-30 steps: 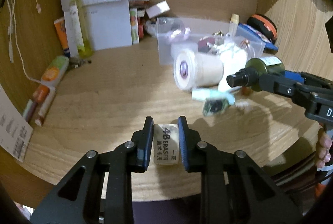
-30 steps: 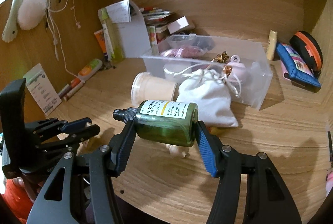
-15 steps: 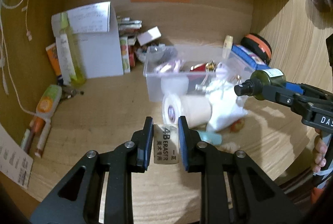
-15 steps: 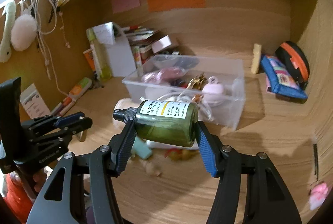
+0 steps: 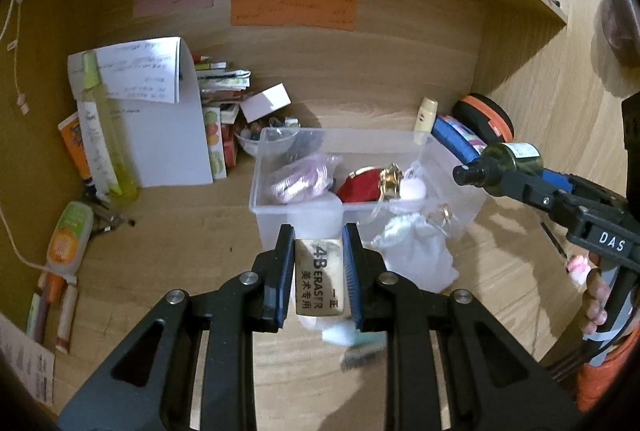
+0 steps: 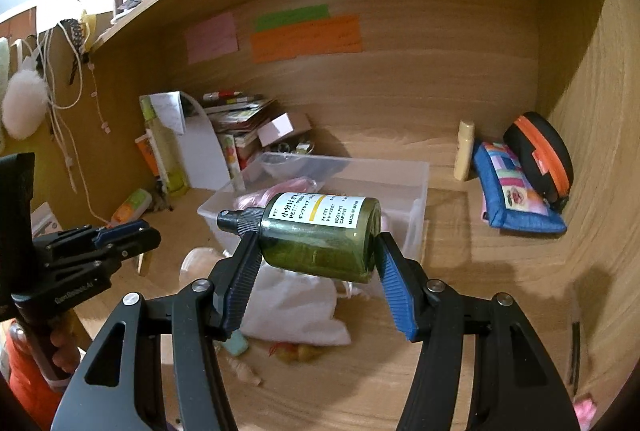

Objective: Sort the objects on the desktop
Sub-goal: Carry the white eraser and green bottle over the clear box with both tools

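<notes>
Wood desk in alcove, sticky notes on wall. Left hand-held gripper pinches eraser; right hand-held gripper pinches green bottle sideways.

I see a cream eraser printed "4B ERASER", upright, above the desk just before the clear plastic bin. A dark green pump bottle lies sideways, cap leftward, above the bin's near edge.

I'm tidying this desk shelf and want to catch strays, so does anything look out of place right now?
Yes. A white pouch lies slumped on the desk in front of the bin, outside it, with small bits loose beside it. The eraser and green bottle are held in the grippers above the desk.
</notes>
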